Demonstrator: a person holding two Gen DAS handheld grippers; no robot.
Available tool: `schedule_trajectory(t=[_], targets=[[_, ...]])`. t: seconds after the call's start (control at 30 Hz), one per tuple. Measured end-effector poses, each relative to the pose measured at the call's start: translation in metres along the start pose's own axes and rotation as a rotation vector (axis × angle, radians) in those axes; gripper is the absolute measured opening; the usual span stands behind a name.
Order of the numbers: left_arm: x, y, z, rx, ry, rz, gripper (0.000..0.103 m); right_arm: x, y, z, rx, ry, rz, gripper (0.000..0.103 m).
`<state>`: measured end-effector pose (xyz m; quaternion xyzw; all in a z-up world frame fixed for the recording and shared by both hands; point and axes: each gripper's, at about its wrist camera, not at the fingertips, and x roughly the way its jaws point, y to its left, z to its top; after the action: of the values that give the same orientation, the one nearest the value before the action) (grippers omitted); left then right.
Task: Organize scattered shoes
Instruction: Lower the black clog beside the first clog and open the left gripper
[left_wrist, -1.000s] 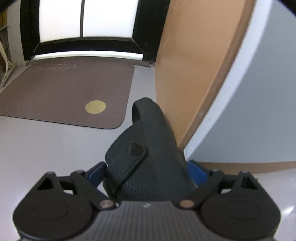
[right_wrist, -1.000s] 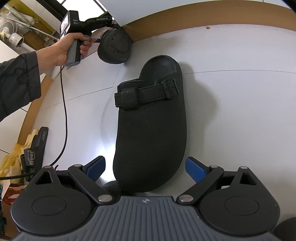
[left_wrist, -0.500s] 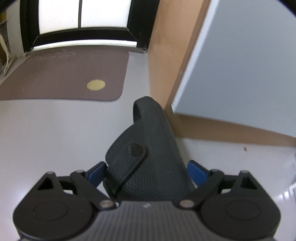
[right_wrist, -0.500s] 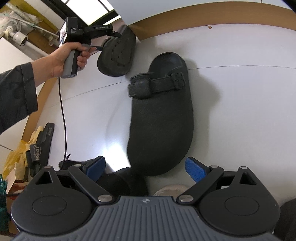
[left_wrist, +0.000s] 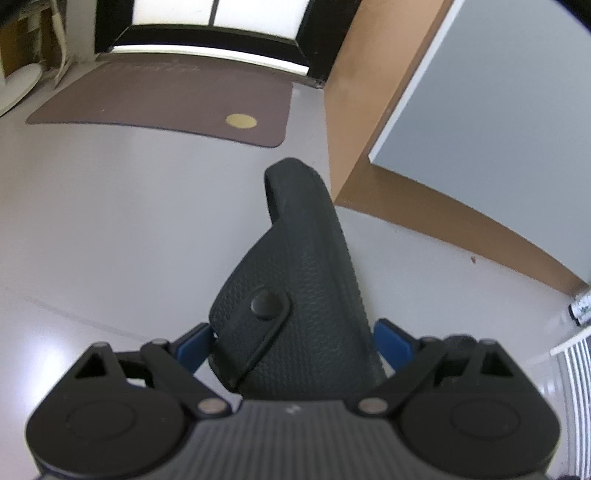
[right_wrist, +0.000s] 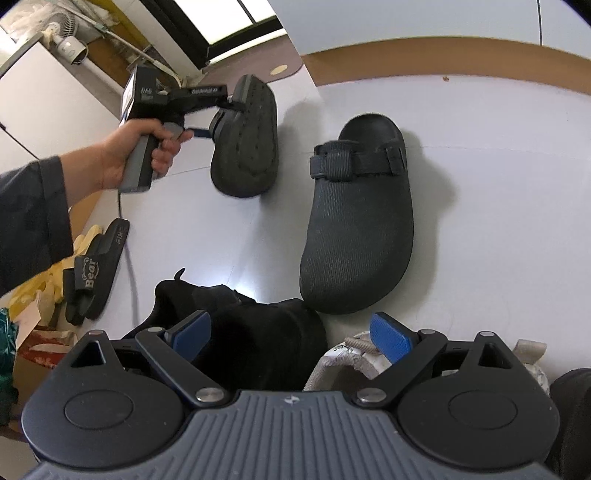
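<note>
My left gripper (left_wrist: 293, 343) is shut on a black clog (left_wrist: 306, 277), its blue pads pressing the sides near the strap rivet. In the right wrist view that clog (right_wrist: 247, 140) hangs above the floor with its sole facing the camera. The left gripper (right_wrist: 218, 118) holding it sits in a person's hand (right_wrist: 136, 147). A matching black clog (right_wrist: 360, 221) lies upright on the white floor just to its right, heel toward the wall. My right gripper (right_wrist: 291, 328) is open, with nothing between its fingers, hovering over a black shoe (right_wrist: 251, 325) and a white sneaker (right_wrist: 354, 354).
A black "Bear" slide sandal (right_wrist: 92, 269) lies at the left beside yellow gloves (right_wrist: 48, 280) and clutter. A brown doormat (left_wrist: 166, 99) lies before the doorway. A brown baseboard (right_wrist: 443, 59) and grey wall bound the floor behind the clogs.
The left gripper has carried its clog away from the wall corner, closer to the clog on the floor. My right gripper drew back and up, bringing the black shoe and white sneaker into view.
</note>
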<state>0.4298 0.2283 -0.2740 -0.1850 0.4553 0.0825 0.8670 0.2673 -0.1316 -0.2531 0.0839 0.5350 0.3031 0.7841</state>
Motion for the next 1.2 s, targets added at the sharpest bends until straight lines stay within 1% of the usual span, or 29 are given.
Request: schedule_trajectory(t=[0.07, 0.17, 0.27, 0.33, 0.37, 0.4, 0.47, 0.63, 0.83, 0.93, 1.07, 1.2], targets=[[-0.006, -0.001, -0.006, 0.005, 0.006, 0.012, 0.094, -0.004, 0.0, -0.001, 0.003, -0.006, -0.006, 0.096], [-0.011, -0.006, -0.014, 0.039, 0.023, 0.042, 0.094, -0.016, 0.002, -0.003, 0.001, -0.028, -0.015, 0.096], [-0.015, -0.011, -0.023, 0.073, 0.039, 0.064, 0.094, -0.026, -0.001, -0.003, 0.037, -0.061, -0.004, 0.096], [-0.022, -0.012, -0.023, 0.063, 0.027, 0.055, 0.083, -0.03, -0.005, -0.002, 0.073, -0.087, 0.005, 0.096], [-0.027, -0.011, -0.02, 0.038, 0.018, 0.037, 0.079, -0.029, -0.008, -0.001, 0.098, -0.097, 0.018, 0.096], [-0.03, -0.008, -0.017, 0.011, 0.011, 0.02, 0.076, -0.028, -0.008, 0.0, 0.097, -0.095, 0.017, 0.096], [-0.039, -0.006, -0.014, -0.018, 0.002, 0.001, 0.076, -0.026, -0.007, 0.001, 0.093, -0.092, 0.014, 0.096], [-0.061, -0.007, -0.015, 0.001, -0.014, -0.023, 0.076, -0.023, -0.001, 0.002, 0.084, -0.095, 0.026, 0.096], [-0.098, 0.001, -0.036, -0.023, -0.034, -0.054, 0.076, -0.028, 0.004, 0.002, 0.091, -0.111, 0.034, 0.096], [-0.111, 0.005, -0.049, -0.037, -0.03, -0.054, 0.076, -0.029, 0.008, 0.004, 0.099, -0.121, 0.033, 0.096], [-0.123, 0.009, -0.057, -0.053, -0.03, -0.047, 0.076, -0.029, 0.016, 0.008, 0.106, -0.142, 0.035, 0.096], [-0.135, 0.013, -0.064, -0.069, -0.028, -0.049, 0.079, -0.026, 0.028, 0.017, 0.105, -0.168, 0.034, 0.096]])
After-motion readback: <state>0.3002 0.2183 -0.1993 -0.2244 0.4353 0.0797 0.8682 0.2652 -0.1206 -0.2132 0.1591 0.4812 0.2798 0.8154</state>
